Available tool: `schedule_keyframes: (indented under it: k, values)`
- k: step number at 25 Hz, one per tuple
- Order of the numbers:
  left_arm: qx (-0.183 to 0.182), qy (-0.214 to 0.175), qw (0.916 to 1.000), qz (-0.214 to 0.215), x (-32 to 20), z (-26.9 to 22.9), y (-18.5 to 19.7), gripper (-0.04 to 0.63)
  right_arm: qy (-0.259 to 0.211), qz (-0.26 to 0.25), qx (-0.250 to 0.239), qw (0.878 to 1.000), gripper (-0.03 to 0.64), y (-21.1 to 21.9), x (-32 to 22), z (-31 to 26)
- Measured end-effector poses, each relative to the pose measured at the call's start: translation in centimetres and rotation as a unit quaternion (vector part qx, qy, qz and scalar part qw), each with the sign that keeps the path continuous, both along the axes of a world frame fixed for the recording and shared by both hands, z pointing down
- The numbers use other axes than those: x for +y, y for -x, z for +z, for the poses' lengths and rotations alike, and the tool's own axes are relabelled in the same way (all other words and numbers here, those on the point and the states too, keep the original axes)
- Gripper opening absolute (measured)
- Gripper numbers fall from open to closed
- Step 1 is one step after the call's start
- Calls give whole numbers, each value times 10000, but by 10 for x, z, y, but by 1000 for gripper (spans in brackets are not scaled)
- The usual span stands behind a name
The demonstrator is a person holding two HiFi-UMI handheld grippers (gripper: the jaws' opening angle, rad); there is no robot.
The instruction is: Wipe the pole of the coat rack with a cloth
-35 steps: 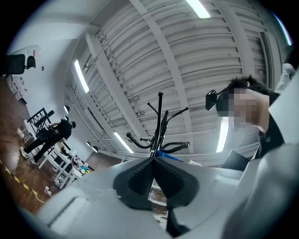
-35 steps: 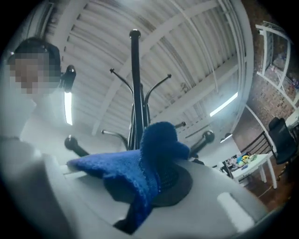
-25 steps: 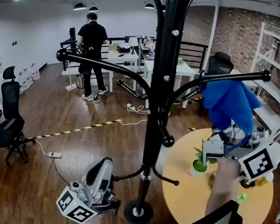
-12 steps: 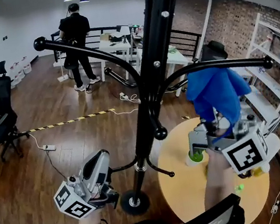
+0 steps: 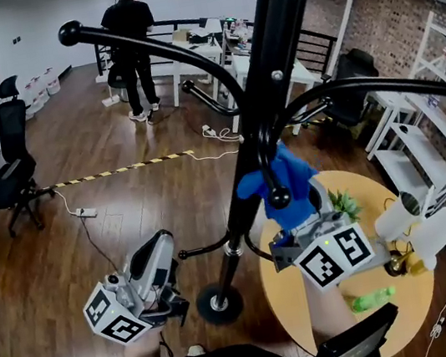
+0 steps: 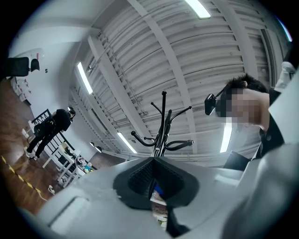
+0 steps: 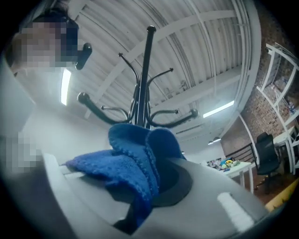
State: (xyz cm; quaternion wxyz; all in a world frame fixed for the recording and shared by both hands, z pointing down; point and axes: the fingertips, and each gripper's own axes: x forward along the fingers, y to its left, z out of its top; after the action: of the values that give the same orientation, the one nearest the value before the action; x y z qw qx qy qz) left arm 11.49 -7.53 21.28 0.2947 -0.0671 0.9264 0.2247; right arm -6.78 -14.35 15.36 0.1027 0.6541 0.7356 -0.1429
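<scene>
The black coat rack pole (image 5: pixel 272 63) runs from the top of the head view down to its round base (image 5: pixel 219 305). My right gripper (image 5: pixel 300 226) is shut on a blue cloth (image 5: pixel 292 183), which is bunched up against the right side of the pole, partly behind a hook knob (image 5: pixel 278 198). In the right gripper view the cloth (image 7: pixel 133 165) spills out of the shut jaws, with the pole (image 7: pixel 143 79) straight ahead. My left gripper (image 5: pixel 161 252) hangs low to the left of the base, shut on nothing. Its view shows the shut jaws (image 6: pixel 152 179) and the coat rack (image 6: pixel 161 128) beyond.
A round yellow table (image 5: pixel 292 310) stands right of the base with a green bottle (image 5: pixel 370 299), a plant (image 5: pixel 344 204) and white cups (image 5: pixel 421 225). Curved rack arms (image 5: pixel 151 50) reach left and right. An office chair (image 5: pixel 10 171) and a standing person (image 5: pixel 133 44) are far off.
My right gripper has carried the blue cloth left from over the table to the pole. The left gripper has stayed almost where it was.
</scene>
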Motion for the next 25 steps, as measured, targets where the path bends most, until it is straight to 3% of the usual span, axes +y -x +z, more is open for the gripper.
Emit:
schedule_keyframes:
  k: [3, 6, 9, 12, 14, 21, 25]
  values:
    - [54, -40, 10000, -1, -2, 4, 1, 0, -879, 53, 11, 9961, 18, 2, 4, 68]
    - [123, -59, 9999, 55, -6, 7, 5, 0, -1984, 54, -60, 9801, 18, 4, 7, 133]
    - [201, -70, 9997, 127, -12, 9, 7, 0, -3092, -135, -175, 9507, 19, -1, 7, 183]
    - [218, -76, 9995, 220, -17, 9, 11, 0, -4020, -428, -383, 9138, 20, -13, -4, 221]
    - [215, -68, 9993, 303, -22, 7, 15, 0, -4252, -541, -408, 9026, 20, -19, -15, 233]
    - [266, -50, 9983, 510, -31, 11, 28, 0, -4267, -575, -113, 9025, 20, -16, -59, 215]
    - [278, -41, 9987, 421, -25, 11, 21, 0, -4207, -706, -113, 9044, 20, -24, -52, 219]
